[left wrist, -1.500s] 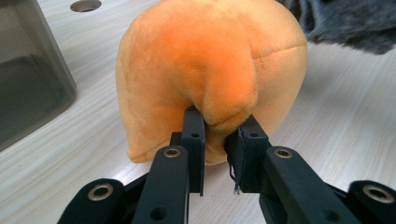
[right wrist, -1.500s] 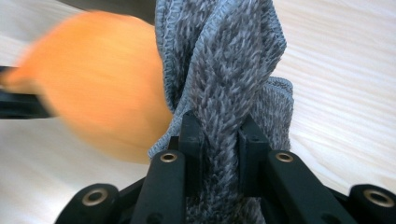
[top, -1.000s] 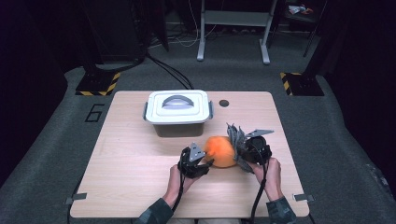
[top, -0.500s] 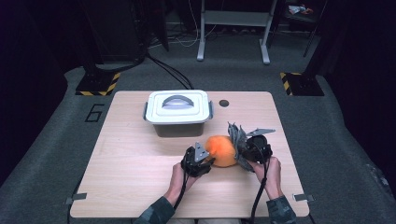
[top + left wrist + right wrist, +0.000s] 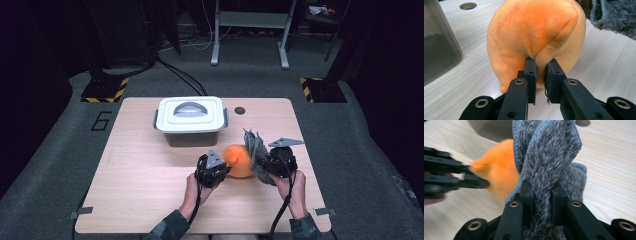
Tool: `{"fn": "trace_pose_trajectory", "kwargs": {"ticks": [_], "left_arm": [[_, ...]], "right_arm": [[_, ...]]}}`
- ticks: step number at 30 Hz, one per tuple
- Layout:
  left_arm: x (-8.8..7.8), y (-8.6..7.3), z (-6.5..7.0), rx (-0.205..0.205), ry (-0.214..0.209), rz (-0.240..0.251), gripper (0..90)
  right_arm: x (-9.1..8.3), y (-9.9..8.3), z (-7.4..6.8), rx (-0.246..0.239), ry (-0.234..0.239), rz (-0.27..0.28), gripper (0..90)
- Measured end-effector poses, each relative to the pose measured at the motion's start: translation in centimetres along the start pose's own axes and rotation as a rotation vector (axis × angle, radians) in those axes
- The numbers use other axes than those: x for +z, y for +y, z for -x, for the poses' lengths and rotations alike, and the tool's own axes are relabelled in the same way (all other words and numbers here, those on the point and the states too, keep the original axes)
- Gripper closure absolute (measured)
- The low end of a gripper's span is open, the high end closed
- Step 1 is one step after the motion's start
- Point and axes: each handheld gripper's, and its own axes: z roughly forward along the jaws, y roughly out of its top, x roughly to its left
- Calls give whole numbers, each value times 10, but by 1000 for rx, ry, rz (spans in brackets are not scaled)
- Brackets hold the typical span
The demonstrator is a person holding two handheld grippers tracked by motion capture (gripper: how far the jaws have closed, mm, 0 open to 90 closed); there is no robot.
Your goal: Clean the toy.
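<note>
The step in hand looked like pulling the orange plush [image 5: 239, 161] free of the grey cloth [image 5: 254, 150] near the middle of the table [image 5: 140, 175], in front of the lidded box [image 5: 190, 120]. The plush sat on the wood between the two grippers, with the cloth touching its right side and standing up beside it. The left gripper [image 5: 541, 72] had just been closing, and in the left gripper view its jaws stood nearly together, pinching a fold of plush along a seam; the pads [image 5: 531, 68] pressed into the fabric on both sides. The right gripper [image 5: 543, 192] was clamped just as narrowly on a twisted bunch of the cloth, which rose between its jaws and fanned out above them. In the right gripper view the left gripper showed at the left edge, biting the plush. Both grips seemed set, so the next move probably called for drawing the hands apart, or lifting one piece while the other stayed low, so that the two came away from each other. The pinch on the plush was small and might slip under a hard tug, so a slow, steady pull seemed wise. Whether the cloth was wrapped around the plush or merely leaned on it could not be told.
</note>
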Motion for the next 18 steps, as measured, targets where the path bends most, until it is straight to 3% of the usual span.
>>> {"fn": "trace_pose_trajectory", "kwargs": {"ticks": [9,13,15,18], "left_arm": [[-4,1,0,-13,-13,4,800],[-1,-1,-1,-4,4,-4,792],[0,-3,-2,0,12,-4,789],[1,-4,-3,-4,10,-1,787]], "right_arm": [[3,13,-31,-76,50,25,753],[16,13,-35,-106,25,-2,754],[21,13,-37,-92,-6,-13,756],[24,12,-33,-100,-15,-15,757]]}}
